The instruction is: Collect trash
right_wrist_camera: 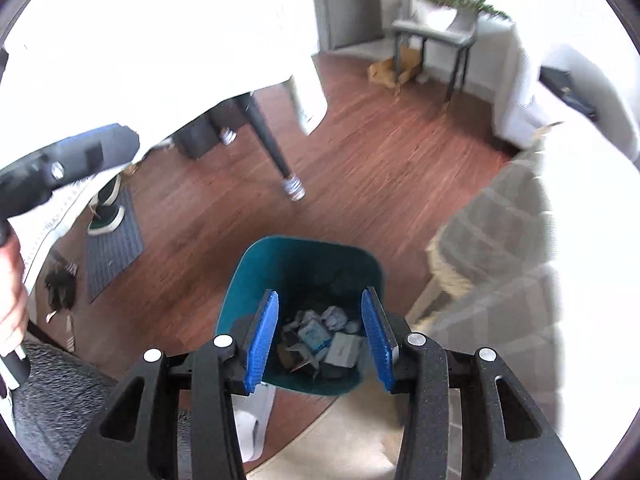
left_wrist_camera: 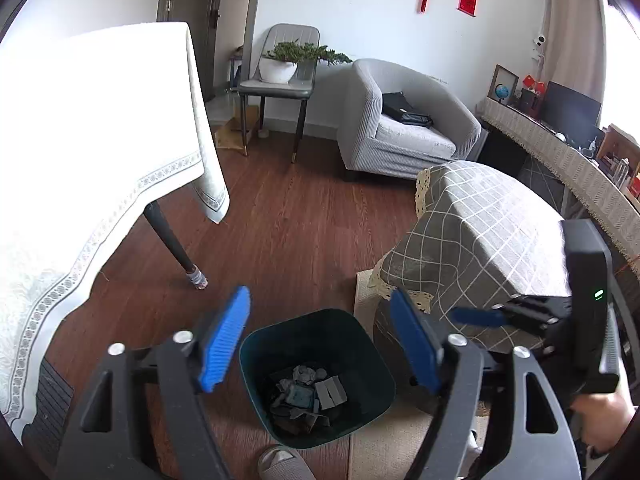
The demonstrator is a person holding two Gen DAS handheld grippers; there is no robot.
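- Trash (right_wrist_camera: 320, 340) is seen lying at the bottom of the teal bin (right_wrist_camera: 256, 280), directly below and ahead of both tools: crumpled paper, small cartons and wrappers.
- Left tool (left_wrist_camera: 320, 338) is held above the bin with its blue pads spread wide and nothing between them; the bin mouth shows in the gap.
- Right tool (right_wrist_camera: 322, 340) is held over the same bin with its pads set narrower yet apart, and no item is gripped; only the bin's contents are seen through the gap.
- By this judgement a drop is complete, so the step in hand is clearing away and looking for the next piece.
- Both tools should be lifted straight clear of the rim before being swung aside, so the bin is not tipped.
- Possible litter is seen left of the right tool, on the floor by the dark mat (right_wrist_camera: 114, 244); what it is cannot be told.
- Pads should be opened wide before the next reach, and the draped worktop (left_wrist_camera: 92, 128) to the left avoided.
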